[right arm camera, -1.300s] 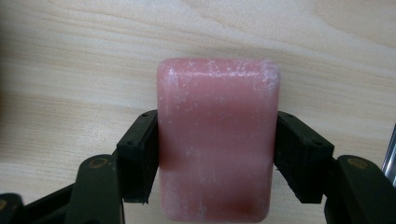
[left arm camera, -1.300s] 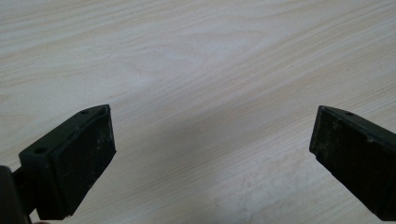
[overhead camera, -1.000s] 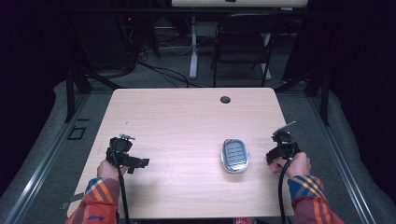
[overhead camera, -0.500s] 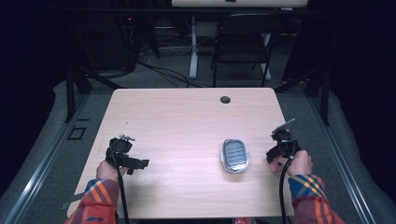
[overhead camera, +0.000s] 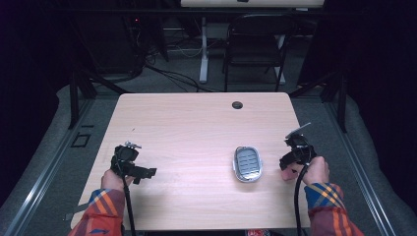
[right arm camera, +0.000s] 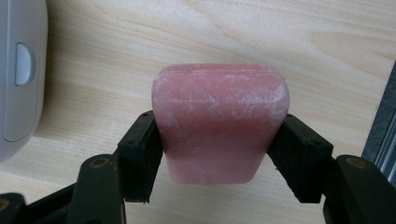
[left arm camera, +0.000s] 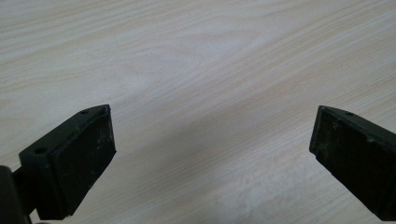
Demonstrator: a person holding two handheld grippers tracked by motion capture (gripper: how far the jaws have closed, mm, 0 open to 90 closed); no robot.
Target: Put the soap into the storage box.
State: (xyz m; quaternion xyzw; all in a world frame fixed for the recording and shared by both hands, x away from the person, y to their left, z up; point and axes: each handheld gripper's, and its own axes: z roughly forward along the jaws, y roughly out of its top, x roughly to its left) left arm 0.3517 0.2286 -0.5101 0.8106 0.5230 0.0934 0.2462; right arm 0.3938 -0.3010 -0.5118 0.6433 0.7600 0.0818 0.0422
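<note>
My right gripper (right arm camera: 215, 154) is shut on a pink bar of soap (right arm camera: 218, 126), its two pads pressing the bar's sides just above the wood. In the high view this right gripper (overhead camera: 291, 163) sits near the table's right edge, with the pink soap (overhead camera: 287, 173) peeking below it. Just to its left lies a grey oval soap dish (overhead camera: 247, 163) with a ribbed inside; the dish's rim (right arm camera: 18, 70) also appears at the left of the right gripper view. My left gripper (overhead camera: 143, 172) rests at the table's front left, and in its own view the left gripper (left arm camera: 210, 154) stands open over bare wood.
The light wooden table (overhead camera: 196, 128) has a round dark cable hole (overhead camera: 237, 104) near its far edge. A folding chair (overhead camera: 253, 44) and desk legs stand on the floor behind the table. Metal rails run along the floor on both sides.
</note>
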